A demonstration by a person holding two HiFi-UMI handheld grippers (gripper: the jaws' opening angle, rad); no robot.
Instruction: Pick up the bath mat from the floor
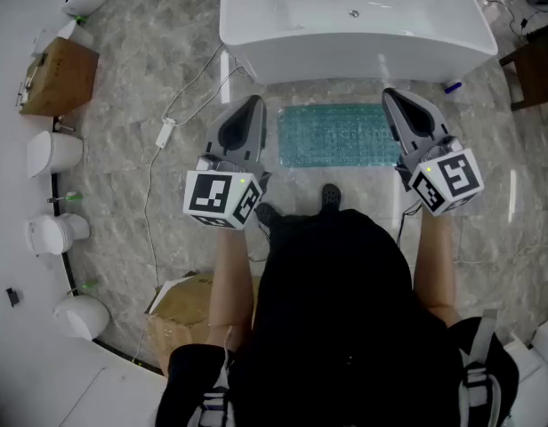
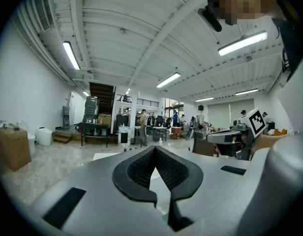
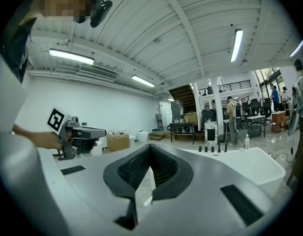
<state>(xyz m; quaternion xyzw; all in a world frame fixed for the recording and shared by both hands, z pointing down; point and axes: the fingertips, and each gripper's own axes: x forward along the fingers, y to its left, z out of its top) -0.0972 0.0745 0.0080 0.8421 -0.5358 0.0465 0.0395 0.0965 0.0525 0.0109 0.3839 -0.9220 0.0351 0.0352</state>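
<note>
**Opening up before going down for the mat**

Find the translucent teal, bubble-textured rectangular bath mat [image 1: 336,134] lying flat on the grey marbled floor [image 1: 176,69]. Note its far long edge close along the foot of the white oblong bathtub [image 1: 354,25] and its near edge just ahead of the black shoes [image 1: 330,194].

See the grey left gripper [image 1: 252,105] and the grey right gripper [image 1: 394,96] held level and well above the floor, one at each short end in the head view. Read both as pinched shut with nothing inside.

Judge this as the very start: nothing grasped, nothing touched.

To do it well:
- Spread both pairs of jaws wide first, then bend and tip them down toward the near corners.
- Slide one jaw under the edge rather than pressing from above, since probably thin, limp and clinging to the stone.
- Clamp both corners before lifting, and raise them evenly to avoid folding or slipping.
- Keep clear of the white cable [image 1: 181,105] trailing on the floor to the left.
</note>
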